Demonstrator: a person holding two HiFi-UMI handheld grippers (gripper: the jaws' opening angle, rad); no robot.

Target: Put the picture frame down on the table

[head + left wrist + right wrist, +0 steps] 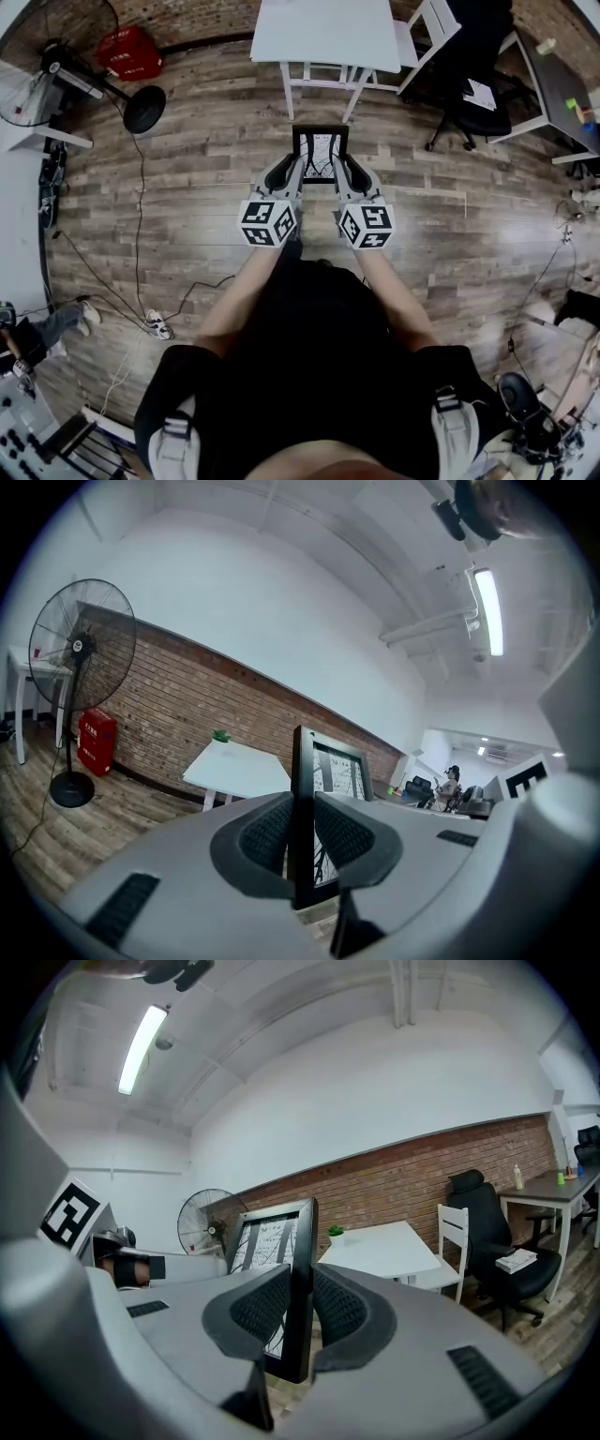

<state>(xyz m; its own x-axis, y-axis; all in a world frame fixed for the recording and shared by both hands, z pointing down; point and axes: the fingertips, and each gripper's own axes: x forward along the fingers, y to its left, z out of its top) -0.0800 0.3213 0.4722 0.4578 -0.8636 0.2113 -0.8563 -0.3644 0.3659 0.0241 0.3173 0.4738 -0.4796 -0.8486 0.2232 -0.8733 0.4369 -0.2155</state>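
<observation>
A black picture frame (320,153) with a black-and-white print hangs in the air above the wooden floor, held between both grippers. My left gripper (290,172) is shut on its left edge, and the frame (303,817) stands upright between the jaws in the left gripper view. My right gripper (349,172) is shut on the right edge, where the frame (298,1279) sits between the ribbed pads (339,1309). The white table (324,33) stands just beyond the frame and shows again as the table (236,767) and the table (380,1247) in the gripper views.
A white chair (427,30) and a black office chair (480,84) stand right of the table. A standing fan (66,70) and a red box (129,52) are at the far left by the brick wall. Cables (131,281) trail on the floor. A grey desk (562,84) is far right.
</observation>
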